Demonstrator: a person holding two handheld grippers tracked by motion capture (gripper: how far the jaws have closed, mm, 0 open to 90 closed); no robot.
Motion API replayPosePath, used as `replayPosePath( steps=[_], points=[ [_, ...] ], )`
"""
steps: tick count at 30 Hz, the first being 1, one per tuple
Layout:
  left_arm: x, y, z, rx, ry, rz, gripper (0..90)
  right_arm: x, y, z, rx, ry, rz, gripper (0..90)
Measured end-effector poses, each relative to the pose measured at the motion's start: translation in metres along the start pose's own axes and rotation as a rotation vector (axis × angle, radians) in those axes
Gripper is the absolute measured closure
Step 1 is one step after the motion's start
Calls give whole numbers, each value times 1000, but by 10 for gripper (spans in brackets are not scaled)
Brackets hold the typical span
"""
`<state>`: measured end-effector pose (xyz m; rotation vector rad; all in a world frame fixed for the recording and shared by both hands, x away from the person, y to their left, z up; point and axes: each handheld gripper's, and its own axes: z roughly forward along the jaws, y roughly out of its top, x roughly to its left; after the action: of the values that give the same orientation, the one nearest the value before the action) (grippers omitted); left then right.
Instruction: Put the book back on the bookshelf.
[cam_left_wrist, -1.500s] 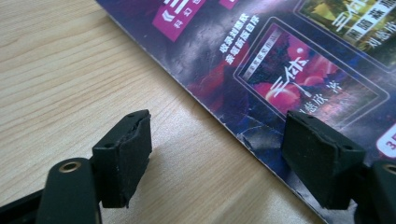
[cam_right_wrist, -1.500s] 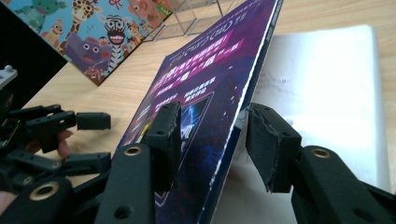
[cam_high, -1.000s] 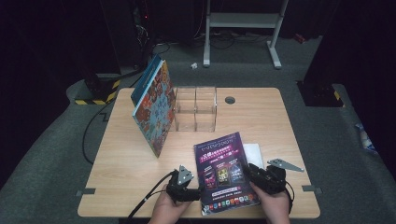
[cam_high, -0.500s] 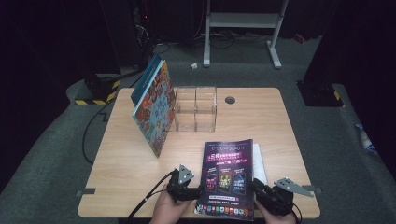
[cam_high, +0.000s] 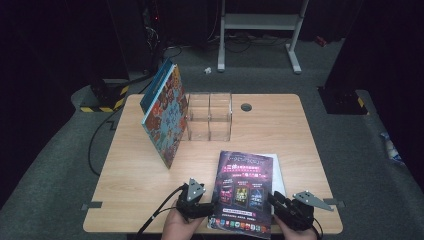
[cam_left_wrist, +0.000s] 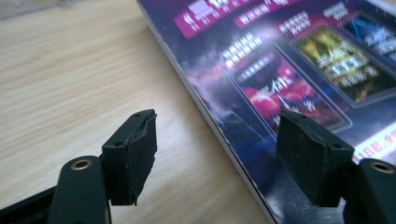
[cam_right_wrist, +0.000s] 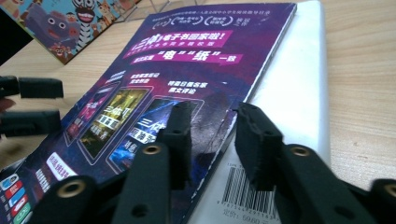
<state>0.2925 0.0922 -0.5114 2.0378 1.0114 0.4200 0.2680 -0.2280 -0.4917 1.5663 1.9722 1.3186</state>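
Left claw (cam_high: 202, 207) released, jaws straddling the purple booklet's (cam_high: 245, 190) left edge, right claw (cam_high: 282, 205) released at its right edge, both low on the tabletop (cam_high: 135, 180).

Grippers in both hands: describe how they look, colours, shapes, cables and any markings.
Both are black. The left gripper carries a grey three-cornered plate on top and trails a black cable toward the table's near edge. The right gripper carries a similar grey plate. Up close, each has two blocky black jaws with worn, chipped pads and brass-coloured rivets. No markings are readable.

a clear two-compartment acrylic box (cam_high: 210, 116) stands on the wooden desk (cam_high: 280, 127), a colourful picture book (cam_high: 167, 122) leaning against it, beyond a white metal stand (cam_high: 260, 22).
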Motion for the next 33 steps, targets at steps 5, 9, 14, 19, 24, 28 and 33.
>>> replayPosePath(
  steps=[5, 9, 14, 19, 24, 28, 33],
  points=[
    [0, 0, 10, 57, 5, 25, 264, 7, 1, 9, 39, -6, -15, 579],
    [8, 3, 13, 84, 34, 45, 245, 14, 4, 14, 53, -11, -28, 569],
    [32, 7, 15, 87, 101, 35, 245, 27, 2, 19, 70, 28, -47, 566],
    [45, 9, 18, 86, 102, -7, 246, 32, 6, 22, 64, 55, -67, 546],
    [46, 5, 17, 66, 87, -47, 280, 16, 32, 31, 60, 5, -12, 441],
    [46, 3, 17, 55, 84, -58, 280, 12, 44, 50, 126, -18, 44, 351],
    [46, 2, 17, 47, 78, -66, 280, 13, 44, 58, 102, -39, 100, 318]
  ],
)
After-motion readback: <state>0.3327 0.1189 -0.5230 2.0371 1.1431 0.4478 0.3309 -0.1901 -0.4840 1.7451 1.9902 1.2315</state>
